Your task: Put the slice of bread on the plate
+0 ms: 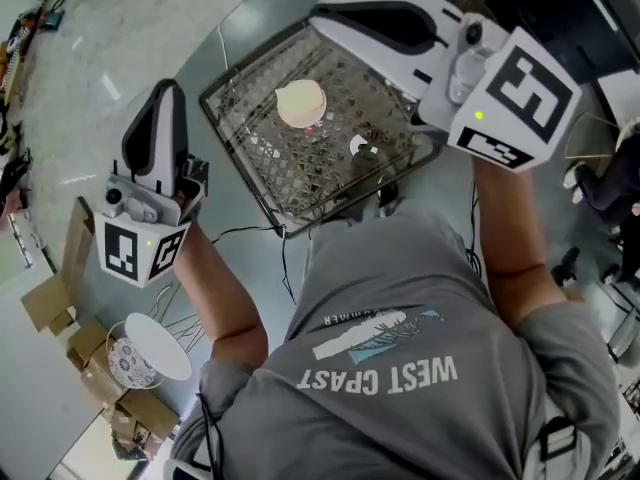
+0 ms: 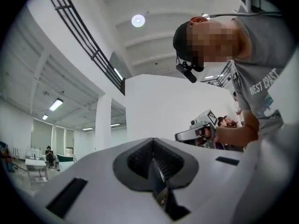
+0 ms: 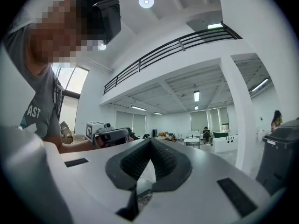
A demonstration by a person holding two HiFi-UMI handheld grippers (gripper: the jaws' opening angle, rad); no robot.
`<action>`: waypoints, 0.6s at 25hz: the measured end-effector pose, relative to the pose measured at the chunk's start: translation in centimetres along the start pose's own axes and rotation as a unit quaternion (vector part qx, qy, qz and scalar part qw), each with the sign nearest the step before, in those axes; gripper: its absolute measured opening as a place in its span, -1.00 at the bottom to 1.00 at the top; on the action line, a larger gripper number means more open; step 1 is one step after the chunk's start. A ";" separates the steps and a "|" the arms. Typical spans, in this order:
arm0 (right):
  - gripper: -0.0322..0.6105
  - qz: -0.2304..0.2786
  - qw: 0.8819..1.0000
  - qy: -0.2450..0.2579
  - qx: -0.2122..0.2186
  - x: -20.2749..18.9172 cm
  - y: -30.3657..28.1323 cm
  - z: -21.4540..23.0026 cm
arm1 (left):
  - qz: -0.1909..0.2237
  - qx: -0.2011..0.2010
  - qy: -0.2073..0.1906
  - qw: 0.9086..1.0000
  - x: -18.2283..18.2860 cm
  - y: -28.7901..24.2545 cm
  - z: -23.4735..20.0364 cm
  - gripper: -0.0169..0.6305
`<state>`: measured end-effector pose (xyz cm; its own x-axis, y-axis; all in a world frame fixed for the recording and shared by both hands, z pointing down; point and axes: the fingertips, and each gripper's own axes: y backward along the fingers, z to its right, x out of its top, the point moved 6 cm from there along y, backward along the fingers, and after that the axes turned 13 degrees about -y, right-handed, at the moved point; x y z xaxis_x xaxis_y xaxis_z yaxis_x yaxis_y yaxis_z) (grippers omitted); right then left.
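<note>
The slice of bread point(image 1: 300, 103) is sitting on the wire rack point(image 1: 250, 158) at upper centre; the plate point(image 1: 165, 348) is lying at lower left.

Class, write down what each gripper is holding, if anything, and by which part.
Nothing is held. The left gripper and the right gripper both have their jaws shut together, with nothing between them.

A square wire-mesh metal table point(image 1: 258, 153) is standing on the pale grey floor point(image 1: 150, 28), brown cardboard boxes point(image 1: 47, 303) are lying well apart from it, and a dark grey bin point(image 3: 280, 157) is standing near a white pillar point(image 3: 236, 115).
</note>
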<state>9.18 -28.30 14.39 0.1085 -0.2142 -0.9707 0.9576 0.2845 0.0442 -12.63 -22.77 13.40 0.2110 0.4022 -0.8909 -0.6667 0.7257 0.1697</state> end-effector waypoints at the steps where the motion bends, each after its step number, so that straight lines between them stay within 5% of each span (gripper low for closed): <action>1: -0.88 -0.005 1.000 0.004 0.000 0.8 0.6 0.0 | 0.005 0.003 -0.010 1.000 1.1 -0.3 0.1 -0.92; 7: -0.88 -0.004 1.000 0.029 -0.003 4.2 3.7 -2.2 | 0.021 0.015 -0.038 0.999 5.7 -0.4 1.3 -0.92; 15: -0.88 0.002 0.999 0.033 -0.015 5.0 6.1 -3.6 | 0.025 0.010 -0.040 0.999 6.9 -1.0 3.2 -0.92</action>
<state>14.61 -24.32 8.94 0.0937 -0.1520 -0.9839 0.9486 0.3138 0.0419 -8.20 -18.97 8.45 0.2355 0.4810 -0.8445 -0.6639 0.7142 0.2217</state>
